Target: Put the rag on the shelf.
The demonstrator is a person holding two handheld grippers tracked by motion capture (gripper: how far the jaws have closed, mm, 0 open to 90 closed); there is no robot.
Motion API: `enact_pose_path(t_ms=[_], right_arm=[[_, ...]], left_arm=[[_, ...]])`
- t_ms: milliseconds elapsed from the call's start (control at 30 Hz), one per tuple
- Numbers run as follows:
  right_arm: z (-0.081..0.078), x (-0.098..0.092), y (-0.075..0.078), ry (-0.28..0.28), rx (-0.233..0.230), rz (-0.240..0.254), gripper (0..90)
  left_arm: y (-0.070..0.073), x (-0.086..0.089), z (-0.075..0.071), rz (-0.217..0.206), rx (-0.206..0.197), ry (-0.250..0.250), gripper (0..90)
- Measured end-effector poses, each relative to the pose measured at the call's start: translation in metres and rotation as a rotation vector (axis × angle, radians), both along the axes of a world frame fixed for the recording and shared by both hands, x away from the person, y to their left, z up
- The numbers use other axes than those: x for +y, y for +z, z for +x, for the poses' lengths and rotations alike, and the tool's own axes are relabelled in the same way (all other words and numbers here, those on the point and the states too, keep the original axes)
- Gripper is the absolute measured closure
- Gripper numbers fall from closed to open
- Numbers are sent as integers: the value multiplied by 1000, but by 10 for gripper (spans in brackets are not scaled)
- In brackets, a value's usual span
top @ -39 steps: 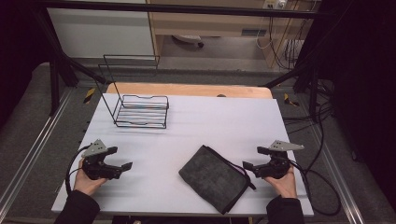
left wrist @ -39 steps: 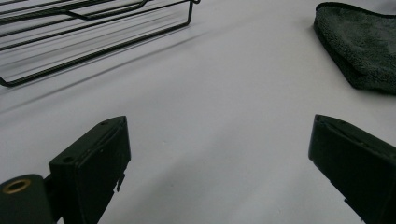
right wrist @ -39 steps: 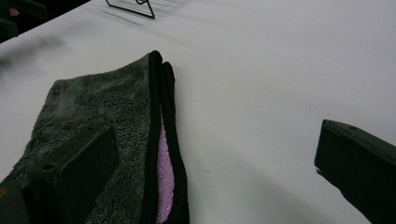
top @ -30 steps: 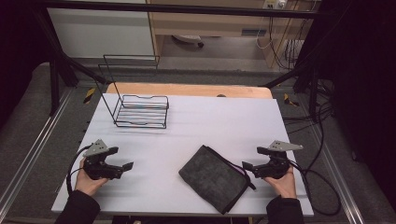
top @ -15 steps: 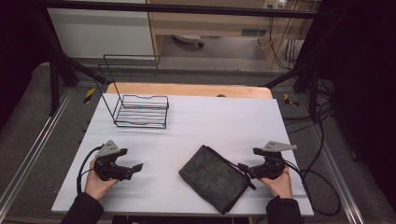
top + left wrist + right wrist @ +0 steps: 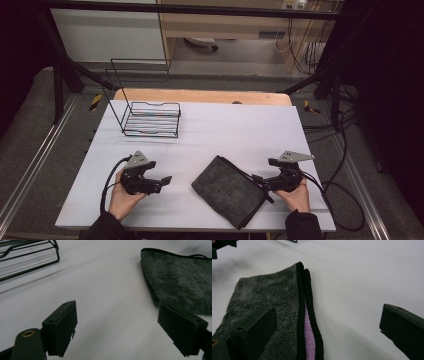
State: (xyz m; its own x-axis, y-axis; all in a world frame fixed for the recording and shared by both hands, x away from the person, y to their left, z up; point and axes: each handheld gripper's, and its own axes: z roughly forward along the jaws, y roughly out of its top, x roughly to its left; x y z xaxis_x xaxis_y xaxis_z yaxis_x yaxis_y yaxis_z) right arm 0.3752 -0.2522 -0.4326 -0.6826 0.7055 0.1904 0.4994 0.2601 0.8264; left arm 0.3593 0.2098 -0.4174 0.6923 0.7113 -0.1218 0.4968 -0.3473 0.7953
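Observation:
A folded dark grey towel [image 6: 227, 189] with black trim lies on the white table [image 6: 225, 130] near its front edge. My left gripper [image 6: 164, 182] hovers to the towel's left and points at it. It is open, its jaws have just been closing a little, and nothing is between them. In the left gripper view the towel [image 6: 180, 282] lies ahead at the right, beyond the left gripper [image 6: 122, 332]. My right gripper [image 6: 258, 180] is open at the towel's right edge. In the right gripper view the trimmed edge [image 6: 300, 305] and a pink inner layer [image 6: 309, 340] lie between the jaws of the right gripper [image 6: 329, 335].
A black wire rack [image 6: 150, 120] stands at the back left of the table, and it appears as the wire rack [image 6: 25, 255] in the left gripper view. A wooden board [image 6: 200, 96] runs along the far edge. Cables [image 6: 345, 195] trail off the right side.
My left hand has moved to the right across the table, toward the towel. The right hand has edged slightly left to the towel's edge. The towel has not moved.

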Motion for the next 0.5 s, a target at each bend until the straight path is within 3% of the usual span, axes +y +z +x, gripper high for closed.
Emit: enact_pose_path(t_ms=[167,500], right_arm=[[0,3,0,10,5,-18,27],[0,7,-1,22,20,-6,50]], left_arm=[[2,-20,0,-8,17,-8,227],[-5,-64,1,42,62,-32,354]])
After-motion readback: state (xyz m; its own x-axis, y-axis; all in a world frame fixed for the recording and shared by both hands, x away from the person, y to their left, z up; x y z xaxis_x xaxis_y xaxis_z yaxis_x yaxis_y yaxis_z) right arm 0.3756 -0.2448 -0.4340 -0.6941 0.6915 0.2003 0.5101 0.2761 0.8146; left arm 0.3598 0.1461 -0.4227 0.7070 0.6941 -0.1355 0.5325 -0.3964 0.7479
